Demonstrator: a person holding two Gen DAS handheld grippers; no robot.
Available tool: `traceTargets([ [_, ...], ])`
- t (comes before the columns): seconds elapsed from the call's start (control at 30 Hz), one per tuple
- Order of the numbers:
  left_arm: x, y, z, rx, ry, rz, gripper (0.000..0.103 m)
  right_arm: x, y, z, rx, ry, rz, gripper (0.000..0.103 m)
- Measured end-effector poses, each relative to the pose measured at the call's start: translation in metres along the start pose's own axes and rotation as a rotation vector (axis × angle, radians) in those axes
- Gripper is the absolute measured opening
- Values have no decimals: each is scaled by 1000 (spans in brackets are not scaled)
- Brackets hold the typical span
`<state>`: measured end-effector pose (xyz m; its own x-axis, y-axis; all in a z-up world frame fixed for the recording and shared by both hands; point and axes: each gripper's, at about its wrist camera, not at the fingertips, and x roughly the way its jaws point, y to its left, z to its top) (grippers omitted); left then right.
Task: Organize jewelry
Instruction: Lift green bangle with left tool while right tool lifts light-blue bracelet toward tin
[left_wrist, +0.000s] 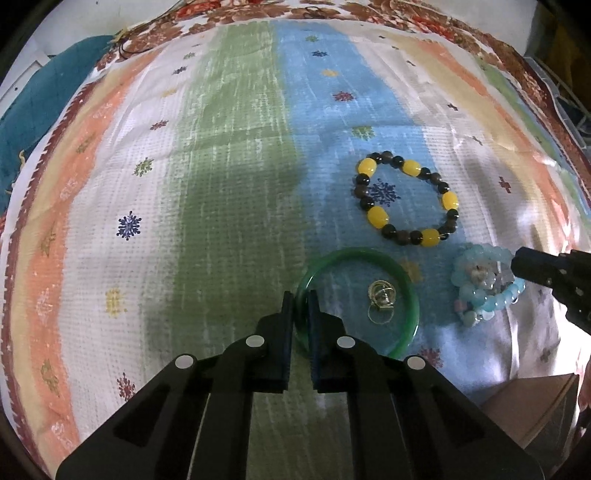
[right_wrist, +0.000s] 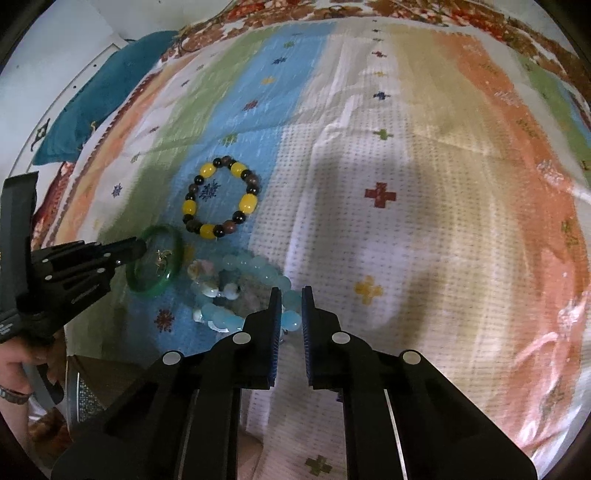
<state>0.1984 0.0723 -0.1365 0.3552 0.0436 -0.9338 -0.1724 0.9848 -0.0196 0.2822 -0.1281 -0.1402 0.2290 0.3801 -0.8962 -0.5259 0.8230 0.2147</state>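
A green bangle (left_wrist: 402, 273) lies on the striped cloth with a small gold ring piece (left_wrist: 382, 299) inside it. My left gripper (left_wrist: 300, 299) is shut on the bangle's left rim; this also shows in the right wrist view (right_wrist: 142, 245). A yellow and dark bead bracelet (left_wrist: 406, 199) lies beyond it (right_wrist: 221, 197). A pale blue bead bracelet with charms (right_wrist: 236, 288) lies to the right. My right gripper (right_wrist: 291, 301) is shut on its blue beads at the near right edge. Its fingertip shows in the left wrist view (left_wrist: 528, 266).
A striped, patterned cloth (left_wrist: 229, 184) covers the bed surface. A teal cushion (right_wrist: 99, 99) sits at the far left. A brown box corner (left_wrist: 535, 406) lies near the right front. A hand (right_wrist: 14, 369) holds the left gripper's handle.
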Motion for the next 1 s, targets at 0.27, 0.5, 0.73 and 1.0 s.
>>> traceTargets([
  [0.27, -19, -12, 3, 41, -47, -9, 7, -9, 12, -3, -56, -20, -45, 12],
  [0.5, -31, -20, -5, 72, -49, -26, 8, -25, 20, -7, -63, -50, -31, 12],
  [0.73, -44, -16, -5, 48, -69, -44, 9, -40, 35, -9, -101, -77, -56, 12],
  [1.0, -60, -13, -9, 29, -93, -60, 9, -61, 47, -13, -121, -121, -65, 12],
])
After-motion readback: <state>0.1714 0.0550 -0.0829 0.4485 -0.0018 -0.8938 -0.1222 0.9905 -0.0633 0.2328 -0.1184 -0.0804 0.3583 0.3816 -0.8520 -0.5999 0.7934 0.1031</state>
